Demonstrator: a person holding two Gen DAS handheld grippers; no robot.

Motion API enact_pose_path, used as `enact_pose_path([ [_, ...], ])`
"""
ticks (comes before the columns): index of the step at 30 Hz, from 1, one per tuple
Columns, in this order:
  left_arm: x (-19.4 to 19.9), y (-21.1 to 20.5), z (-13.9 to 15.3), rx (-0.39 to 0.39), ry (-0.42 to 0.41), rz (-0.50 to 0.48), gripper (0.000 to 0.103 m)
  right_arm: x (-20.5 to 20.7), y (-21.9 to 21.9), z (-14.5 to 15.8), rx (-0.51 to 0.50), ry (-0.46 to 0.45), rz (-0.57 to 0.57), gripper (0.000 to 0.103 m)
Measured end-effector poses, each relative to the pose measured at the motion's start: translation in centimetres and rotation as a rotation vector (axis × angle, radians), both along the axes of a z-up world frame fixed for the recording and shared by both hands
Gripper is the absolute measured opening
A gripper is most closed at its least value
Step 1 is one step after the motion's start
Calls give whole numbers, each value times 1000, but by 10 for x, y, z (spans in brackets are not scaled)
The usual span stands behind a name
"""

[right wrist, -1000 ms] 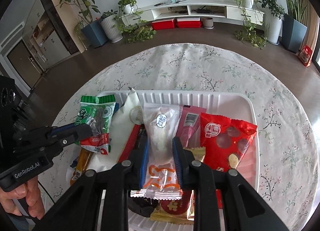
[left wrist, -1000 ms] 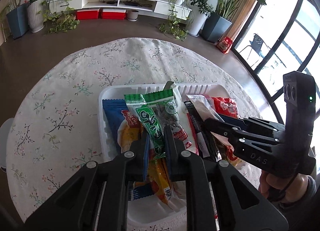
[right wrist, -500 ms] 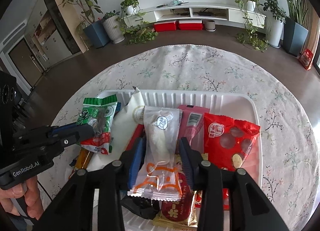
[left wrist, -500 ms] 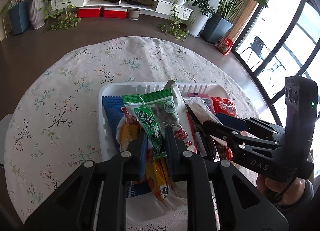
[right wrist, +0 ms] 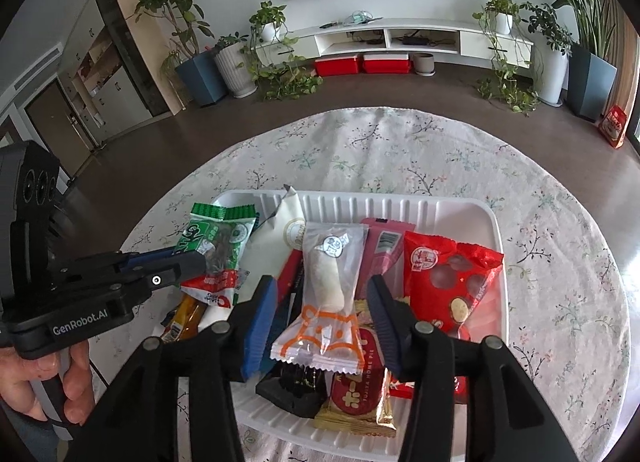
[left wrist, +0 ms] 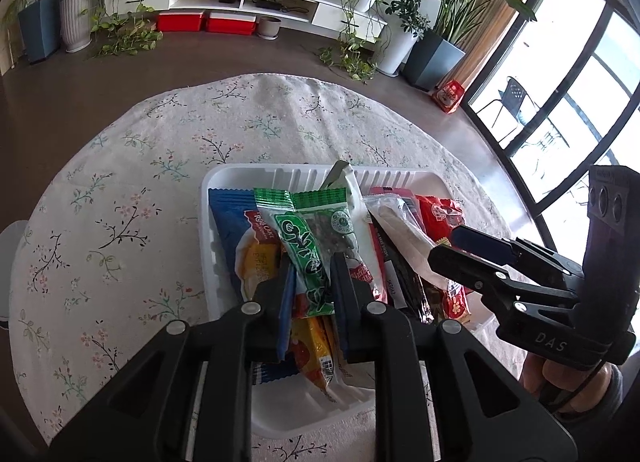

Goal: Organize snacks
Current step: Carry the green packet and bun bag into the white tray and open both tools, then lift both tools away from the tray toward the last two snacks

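A living room with a white TV console (right wrist: 400, 35), potted plants and a dark floor lies behind a round table under a floral tablecloth (right wrist: 400, 157). On the cloth sits a white ribbed plastic tray (right wrist: 460, 205) piled with snack packets.

Since a second ago the right gripper (right wrist: 324, 316) has let go: its jaws have just been opening and now stand apart on either side of the clear packet with an orange cat print (right wrist: 326, 294), which holds a pale roll. A second ago the blue pads were pinched on that packet; now neither presses on it, and it lies released on the pile in the tray, over a gold-and-red pie packet (right wrist: 356, 398) and beside a red packet with round windows (right wrist: 448, 282). The gripper has also drawn up and back a little from the tray.

The left gripper (left wrist: 312, 278) has barely moved and stays clenched on the lower part of a green snack packet (left wrist: 316, 234), held tilted above the tray's left end, over a blue cake packet (left wrist: 236, 221).

Both grippers point steeply down at the tray. The person's left hand (right wrist: 44, 374) wraps its handle at the lower left of the right view; the right hand (left wrist: 568, 382) shows at the lower right of the left view.
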State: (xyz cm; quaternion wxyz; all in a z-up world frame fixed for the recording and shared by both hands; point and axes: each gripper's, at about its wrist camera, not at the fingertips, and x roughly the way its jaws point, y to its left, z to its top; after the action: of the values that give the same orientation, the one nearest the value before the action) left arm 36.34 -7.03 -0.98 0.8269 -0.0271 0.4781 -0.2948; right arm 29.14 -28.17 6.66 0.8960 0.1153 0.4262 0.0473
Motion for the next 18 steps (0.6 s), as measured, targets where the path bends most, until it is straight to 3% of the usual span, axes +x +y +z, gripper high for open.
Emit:
enact_pose_path([
  [4,1,4,-1,-13,18,5,27,-3,-1,2,4,-7,-3,53],
  [6,1,4,0,-26,23,8,41,-3,-1,2,3,-6,-3,53],
  [7,1,5,0,-36,23,10,54,-4,-1,3,3,-5,-3,53],
  [8,0,6,2,-48,17,12,58,-3,-1,2,4,-4,-3,53],
  [15,-8,11,9,-70,5,13,65,-11,-4,4,17,-9,-13,54],
  [17,-14,15,14,-78,-2,13,75,-15,-5,6,29,-18,-14,58],
  [18,-18,17,16,-78,-9,15,80,-18,-6,9,38,-28,-13,65],
])
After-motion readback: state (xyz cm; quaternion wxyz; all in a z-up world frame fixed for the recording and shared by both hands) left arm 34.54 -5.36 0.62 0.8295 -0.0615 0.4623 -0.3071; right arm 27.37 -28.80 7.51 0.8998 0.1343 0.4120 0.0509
